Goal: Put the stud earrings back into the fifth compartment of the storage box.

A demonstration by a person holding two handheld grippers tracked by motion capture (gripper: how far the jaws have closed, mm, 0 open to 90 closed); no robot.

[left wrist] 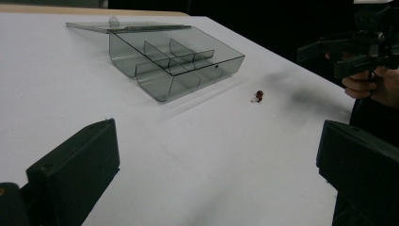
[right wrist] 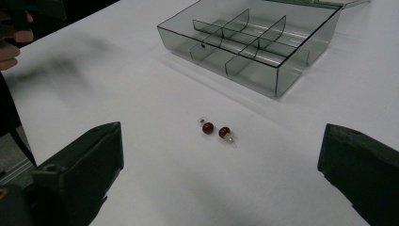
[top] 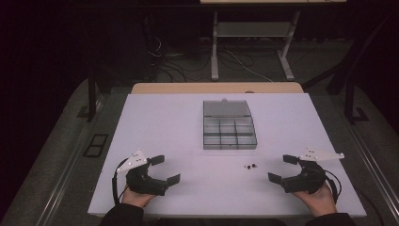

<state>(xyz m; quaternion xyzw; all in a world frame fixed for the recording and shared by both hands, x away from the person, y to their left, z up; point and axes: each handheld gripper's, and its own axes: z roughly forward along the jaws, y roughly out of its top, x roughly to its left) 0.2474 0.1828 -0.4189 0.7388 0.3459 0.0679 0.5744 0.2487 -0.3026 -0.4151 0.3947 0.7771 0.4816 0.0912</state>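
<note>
Two red beads [right wrist: 216, 130] lie on bare white table [top: 155, 127] just near of the open compartment box [top: 229, 126], toward the right. Both grippers, left [top: 165, 169] and right [top: 283, 168], rest gaping and empty by the near edge, well apart.

A white table [top: 160, 122] carries a clear grey compartment box [top: 229, 131] at its centre, lid open flat toward twelve o'clock. Two small dark-red beads [right wrist: 216, 130] lie side by side on the bare surface near the box, toward five o'clock from it.
</note>
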